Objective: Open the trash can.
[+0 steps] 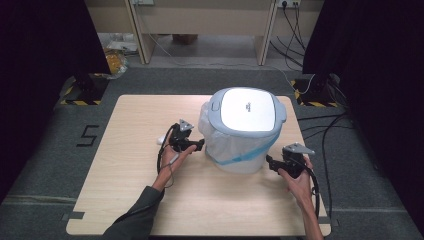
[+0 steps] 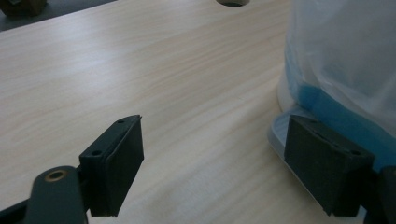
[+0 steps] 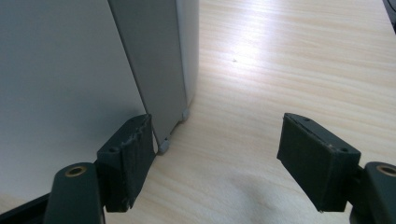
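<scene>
We have the left gripper [image 1: 200, 145] at the bin's left flank, its jaws spread wide with nothing between them but bare table [image 1: 130, 165]; in the left gripper view one jaw stands right against the foot of the bin [image 2: 299, 121], where the blue band of the bag [image 2: 336, 56] hangs down over the base. The danger on this side is the thin plastic: if we close here, the pads could pinch only the loose bag, and a pull would drag or tear the liner off the rim instead of moving the bin. In the middle of the table sits the small lidded waste bin [image 1: 245, 130], upright, its white lid [image 1: 247, 110] shut and the translucent liner draped around the body. It looks light and tall for its base, so a shove from one side alone could tip it or slide it toward the far edge. On the right, the right gripper [image 1: 270, 162] is just beside the bin's lower right side, likewise open wide and holding nothing; in the right gripper view one jaw sits near the bin's grey corner and its small feet [image 3: 163, 147], the other over open wood. The smooth wall gives little to bite on, so a squeeze here could slip off. If our two hands do not press in together, the bin may twist between them.
</scene>
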Tool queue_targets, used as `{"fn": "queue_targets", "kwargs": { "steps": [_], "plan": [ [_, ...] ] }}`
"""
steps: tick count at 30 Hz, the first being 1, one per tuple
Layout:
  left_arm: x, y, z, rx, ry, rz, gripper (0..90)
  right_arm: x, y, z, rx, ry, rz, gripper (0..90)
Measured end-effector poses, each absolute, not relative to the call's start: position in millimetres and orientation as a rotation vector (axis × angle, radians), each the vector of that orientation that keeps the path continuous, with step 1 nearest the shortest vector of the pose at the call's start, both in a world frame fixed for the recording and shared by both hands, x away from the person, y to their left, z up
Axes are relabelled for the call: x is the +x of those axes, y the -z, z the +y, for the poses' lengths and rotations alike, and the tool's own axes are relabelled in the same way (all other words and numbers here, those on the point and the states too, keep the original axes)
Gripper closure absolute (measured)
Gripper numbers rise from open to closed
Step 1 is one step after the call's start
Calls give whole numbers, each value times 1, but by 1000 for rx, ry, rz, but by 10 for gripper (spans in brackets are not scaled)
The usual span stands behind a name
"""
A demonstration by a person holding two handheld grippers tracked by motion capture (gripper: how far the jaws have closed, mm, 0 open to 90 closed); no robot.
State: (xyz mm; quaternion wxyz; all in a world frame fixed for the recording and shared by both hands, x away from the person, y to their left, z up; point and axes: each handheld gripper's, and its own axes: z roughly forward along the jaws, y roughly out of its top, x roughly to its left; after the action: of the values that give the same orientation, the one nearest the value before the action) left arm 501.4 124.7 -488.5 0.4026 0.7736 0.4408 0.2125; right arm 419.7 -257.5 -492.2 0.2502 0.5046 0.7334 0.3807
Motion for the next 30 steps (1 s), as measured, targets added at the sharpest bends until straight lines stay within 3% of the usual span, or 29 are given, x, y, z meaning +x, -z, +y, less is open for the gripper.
{"fn": "queue_targets", "kwargs": {
  "steps": [18,30],
  "plan": [
    [545,512,104,1912,-393,1219,212,419,496,-257,1441,-1084,1961,263],
    [537,509,103,1936,-330,1204,298,380,494,-244,1420,-1149,1959,243]
  ]
}}
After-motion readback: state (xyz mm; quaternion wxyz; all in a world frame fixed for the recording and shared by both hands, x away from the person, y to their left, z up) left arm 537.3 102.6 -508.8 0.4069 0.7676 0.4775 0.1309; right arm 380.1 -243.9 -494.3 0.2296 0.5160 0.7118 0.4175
